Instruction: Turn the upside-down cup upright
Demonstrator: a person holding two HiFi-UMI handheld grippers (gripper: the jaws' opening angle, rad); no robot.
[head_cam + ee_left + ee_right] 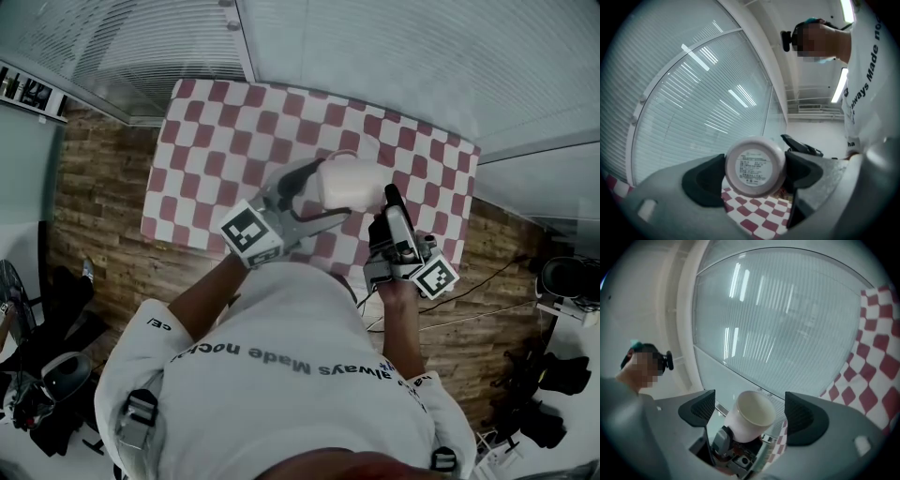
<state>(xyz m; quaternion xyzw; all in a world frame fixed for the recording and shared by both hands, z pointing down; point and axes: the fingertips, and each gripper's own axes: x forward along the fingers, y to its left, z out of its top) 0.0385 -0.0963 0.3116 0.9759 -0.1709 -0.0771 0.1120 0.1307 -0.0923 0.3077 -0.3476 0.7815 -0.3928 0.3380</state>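
One person (281,375), left gripper (330,193) clasping one cup (354,181), right gripper (392,197) agape

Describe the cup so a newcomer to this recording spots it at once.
Over the red-and-white checked table, the left gripper holds it in the air. It is the plain white cup, lying sideways, labelled base towards that gripper, open mouth towards the open right gripper. Nothing else is held.

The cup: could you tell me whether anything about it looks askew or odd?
The cup is off the checkered table, lying on its side in the air, clamped in the left gripper, its mouth facing the open right gripper. Nothing looks spilled or damaged.
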